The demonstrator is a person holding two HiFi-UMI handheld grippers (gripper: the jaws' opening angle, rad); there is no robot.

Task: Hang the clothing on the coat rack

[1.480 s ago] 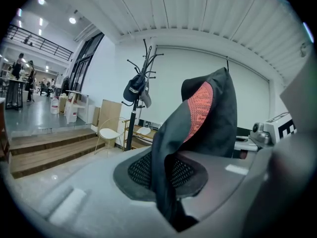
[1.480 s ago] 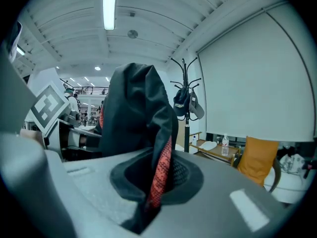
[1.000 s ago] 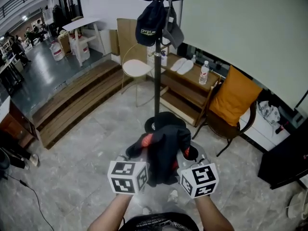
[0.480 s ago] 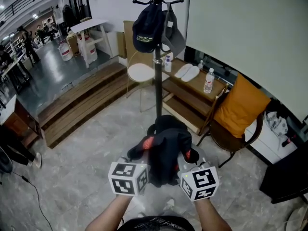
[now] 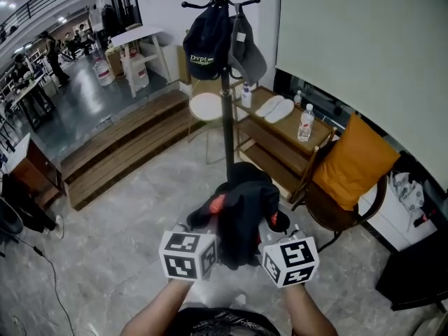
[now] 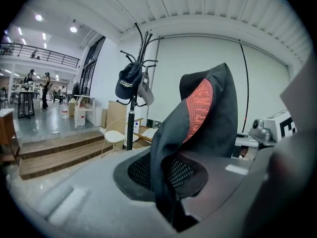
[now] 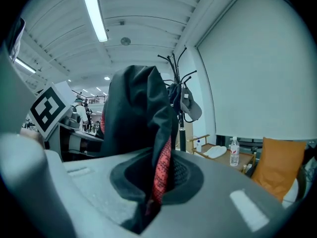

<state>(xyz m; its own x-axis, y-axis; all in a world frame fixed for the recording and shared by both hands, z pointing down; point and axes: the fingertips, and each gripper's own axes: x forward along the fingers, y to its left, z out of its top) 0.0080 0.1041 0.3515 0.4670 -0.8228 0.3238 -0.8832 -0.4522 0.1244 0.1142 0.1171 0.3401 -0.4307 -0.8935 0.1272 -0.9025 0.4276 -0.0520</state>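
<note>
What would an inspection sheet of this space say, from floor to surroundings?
Surface: grey marbled tile floor.
Job's things: black garment with red-orange lining, held up before the black metal coat rack; dark blue cap and grey cap hang on it.
Clutter: clear water bottle and white slippers on a low wooden shelf.
Grippers: left gripper and right gripper both shut on the garment.
Cables: thin black cable on the floor at left.
Surroundings: wooden steps, orange cushion on a chair, people at distant desks.
</note>
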